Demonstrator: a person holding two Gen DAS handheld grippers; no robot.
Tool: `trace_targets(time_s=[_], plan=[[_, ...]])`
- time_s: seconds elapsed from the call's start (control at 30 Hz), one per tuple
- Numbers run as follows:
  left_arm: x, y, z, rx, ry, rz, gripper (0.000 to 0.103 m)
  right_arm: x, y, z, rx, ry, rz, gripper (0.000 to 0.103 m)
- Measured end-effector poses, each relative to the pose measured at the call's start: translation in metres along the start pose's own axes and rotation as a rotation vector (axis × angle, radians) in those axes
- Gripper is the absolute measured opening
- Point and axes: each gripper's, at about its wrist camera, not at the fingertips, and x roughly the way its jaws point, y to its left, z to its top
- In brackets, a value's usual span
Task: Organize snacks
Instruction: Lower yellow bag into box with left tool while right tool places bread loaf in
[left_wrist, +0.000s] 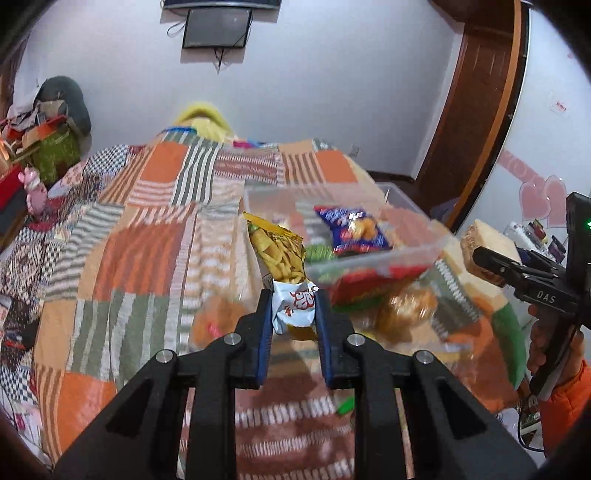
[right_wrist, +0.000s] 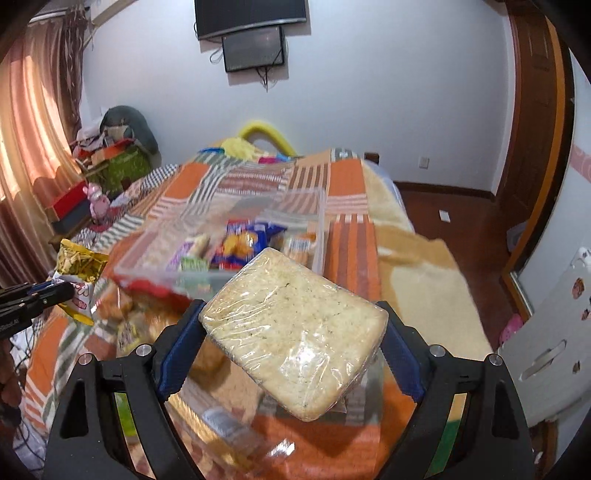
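My left gripper (left_wrist: 293, 308) is shut on a yellow and white chip bag (left_wrist: 280, 258), held up above the bed; the bag also shows in the right wrist view (right_wrist: 79, 275). My right gripper (right_wrist: 293, 332) is shut on a plastic-wrapped flat bread (right_wrist: 295, 339), held in the air; the bread shows at the right of the left wrist view (left_wrist: 484, 240). A clear plastic bin (left_wrist: 369, 254) lies ahead on the bed with a blue snack pack (left_wrist: 354, 229) and other snacks inside. Loose wrapped buns (left_wrist: 406, 306) lie in front of the bin.
A patchwork orange, green and striped blanket (left_wrist: 147, 236) covers the bed. Cluttered boxes and a pink toy (right_wrist: 98, 201) stand at the left by the curtain. A wooden door (right_wrist: 535, 110) is at the right, a white fridge (right_wrist: 554, 332) beside it. A TV (right_wrist: 251, 14) hangs on the far wall.
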Motion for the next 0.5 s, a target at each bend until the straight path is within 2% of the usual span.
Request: trace_targets(time_s=[0.3,0.5], plan=[[0.024,-0.009,0.034,0.033,-0.022,-0.006,0.021,0.018,0.013,0.029,-0.031,-0.044,0.002,0.087],[0.054,-0.007,0.047,0.025,0.003,-0.005,0.017,0.047,0.017,0.041,-0.034,-0.011,0.011,0.087]])
